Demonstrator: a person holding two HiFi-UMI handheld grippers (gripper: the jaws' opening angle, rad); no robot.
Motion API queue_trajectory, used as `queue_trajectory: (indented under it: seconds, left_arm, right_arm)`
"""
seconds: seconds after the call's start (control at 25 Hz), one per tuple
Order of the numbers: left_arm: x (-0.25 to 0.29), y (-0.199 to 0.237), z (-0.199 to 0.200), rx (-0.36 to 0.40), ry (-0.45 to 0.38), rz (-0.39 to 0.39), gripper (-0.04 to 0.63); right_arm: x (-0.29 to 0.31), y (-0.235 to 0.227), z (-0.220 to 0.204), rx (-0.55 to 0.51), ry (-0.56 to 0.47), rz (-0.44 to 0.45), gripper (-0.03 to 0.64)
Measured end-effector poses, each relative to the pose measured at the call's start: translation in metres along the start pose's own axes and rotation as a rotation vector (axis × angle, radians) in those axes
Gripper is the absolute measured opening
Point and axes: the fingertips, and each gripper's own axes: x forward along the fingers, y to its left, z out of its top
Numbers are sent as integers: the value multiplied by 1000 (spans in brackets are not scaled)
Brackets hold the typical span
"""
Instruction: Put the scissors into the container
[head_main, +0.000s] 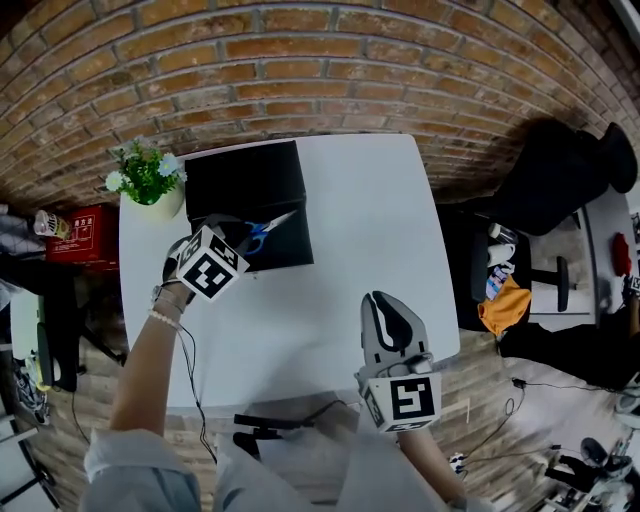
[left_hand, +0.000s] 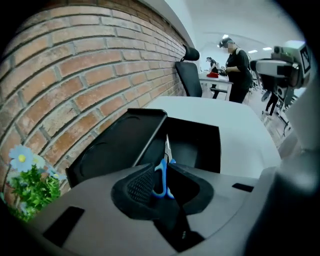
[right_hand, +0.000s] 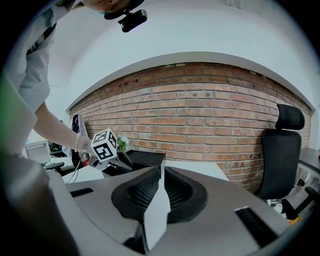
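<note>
Blue-handled scissors (left_hand: 161, 179) hang over an open black container (head_main: 235, 180) at the far left of a white table (head_main: 370, 220), which stands against a brick wall (head_main: 300, 60). They are held in the person's left gripper (left_hand: 162, 171).

The gripper's jaws are pinched tight on the handle loops, and the steel blades jut out ahead of them. From the head view, the scissors' long axis runs toward 2 o'clock from the gripper. The tips lie over the container's dark floor, toward its right-hand wall.

In the left gripper view, the lid (left_hand: 117, 145) stands raised at 10 o'clock and the open well sits straight ahead at 12 o'clock, under the blade tips. How high the scissors hang above the floor cannot be told. The placement seems to need only a lowering and a release, with the blades kept inside the right wall.

The right gripper (right_hand: 160, 175) has its jaws closed together on nothing. It hangs over the table's near edge, at about 5 o'clock from the container and well apart from it, so the left gripper is the nearer.

A potted plant (head_main: 148, 180) sits just beside the container at 9 o'clock.
</note>
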Motion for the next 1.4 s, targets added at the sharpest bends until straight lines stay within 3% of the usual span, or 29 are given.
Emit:
queue_trajectory:
  seconds: [0.24,0.68,1.08,1.4]
  left_arm:
    - [-49,7,23,-143,-154,107,32]
    - [-165,0,49,-227,-396,339,18]
    - [-254,-20,39,-305,-504,489,18]
    - [-287,-46,29,-343,-543,561,18]
  right_arm:
    - [2,14,21,-27,-45,44,61]
    - [-4,51,61,-83,-136,132,60]
    - [-10,76,85,-138,-199,194,60]
    - [-6,82,95,-157,-228,222,60]
